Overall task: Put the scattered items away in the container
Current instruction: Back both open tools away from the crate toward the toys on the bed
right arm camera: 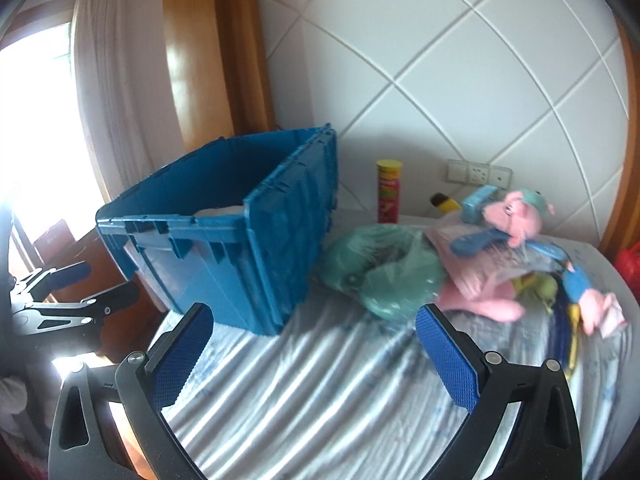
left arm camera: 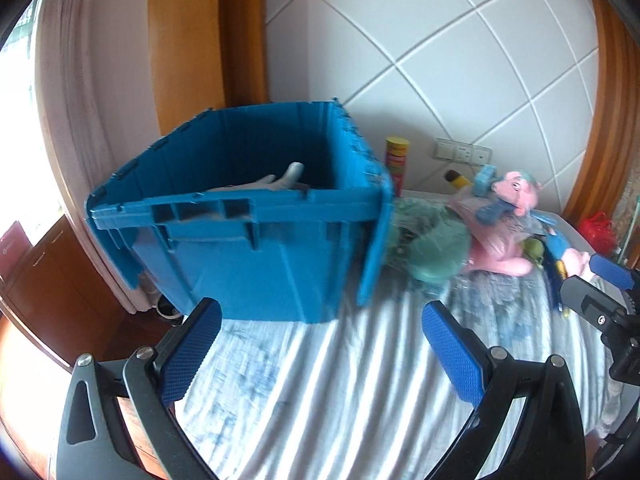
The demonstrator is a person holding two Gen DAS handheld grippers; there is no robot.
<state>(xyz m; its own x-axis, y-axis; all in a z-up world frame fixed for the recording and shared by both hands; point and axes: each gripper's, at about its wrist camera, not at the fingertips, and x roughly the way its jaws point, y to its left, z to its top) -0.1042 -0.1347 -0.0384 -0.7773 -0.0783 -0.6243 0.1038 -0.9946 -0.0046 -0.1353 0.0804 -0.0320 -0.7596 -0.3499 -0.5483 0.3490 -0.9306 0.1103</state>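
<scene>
Right wrist view: both the right gripper [right arm camera: 314,354] and the left gripper [left arm camera: 320,354] gape empty. Right of the blue crate [right arm camera: 224,232], centre frame, the green bag [right arm camera: 384,276] looks light, crinkly; pinching a fold seems best.

Crate [left arm camera: 256,256] contents mostly hidden; toy pile [right arm camera: 516,256] motion-blurred.

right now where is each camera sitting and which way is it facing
Left wrist: sits on the left tongs, looking forward over the striped bed at the blue crate; its own open blue pads frame the view, and the right tongs show at the right edge.
Right wrist: sits on the right tongs, facing the green bag and pink plush toy; its pads are open, and the left tongs show at the left edge.
Shared: crate, bag, toy, yellow-capped can.
</scene>
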